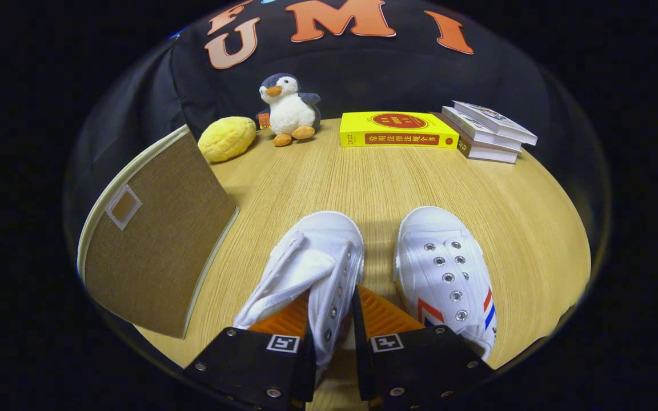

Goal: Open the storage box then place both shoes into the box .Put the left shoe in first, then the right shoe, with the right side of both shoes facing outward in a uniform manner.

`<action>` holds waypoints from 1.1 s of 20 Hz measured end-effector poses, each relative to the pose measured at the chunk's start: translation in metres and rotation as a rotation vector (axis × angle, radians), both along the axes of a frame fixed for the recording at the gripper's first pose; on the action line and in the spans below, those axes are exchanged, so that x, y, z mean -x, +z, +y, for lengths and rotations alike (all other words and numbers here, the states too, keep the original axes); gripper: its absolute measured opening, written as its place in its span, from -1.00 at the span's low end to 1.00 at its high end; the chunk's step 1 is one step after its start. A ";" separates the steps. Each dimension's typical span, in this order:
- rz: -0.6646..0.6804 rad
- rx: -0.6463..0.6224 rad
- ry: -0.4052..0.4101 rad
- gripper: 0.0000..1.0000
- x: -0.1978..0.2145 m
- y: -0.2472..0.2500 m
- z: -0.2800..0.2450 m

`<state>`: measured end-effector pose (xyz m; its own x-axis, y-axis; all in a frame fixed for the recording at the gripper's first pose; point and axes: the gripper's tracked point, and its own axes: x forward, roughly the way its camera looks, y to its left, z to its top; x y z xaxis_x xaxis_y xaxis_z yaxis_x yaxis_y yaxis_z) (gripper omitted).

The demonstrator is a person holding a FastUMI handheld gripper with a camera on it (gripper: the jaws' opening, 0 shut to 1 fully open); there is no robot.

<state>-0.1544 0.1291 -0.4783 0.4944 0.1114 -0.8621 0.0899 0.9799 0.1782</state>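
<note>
Your fingers (332, 319) are pinched on the eyelet edge of the left shoe (306, 268), beside the right shoe (446, 271) on the table (374, 177); it looks light, soft canvas, so expect sagging toward the storage box (152, 240).

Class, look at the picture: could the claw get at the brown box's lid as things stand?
Probably not yet. The claw is shut on the left shoe, so it is busy; the box stands off to its left.
</note>
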 end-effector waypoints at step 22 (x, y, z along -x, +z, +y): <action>0.055 -0.207 -0.110 -0.89 -0.048 0.133 0.019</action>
<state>-0.1063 0.1482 -0.3449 0.4666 0.2367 -0.8522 0.2096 0.9065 0.3665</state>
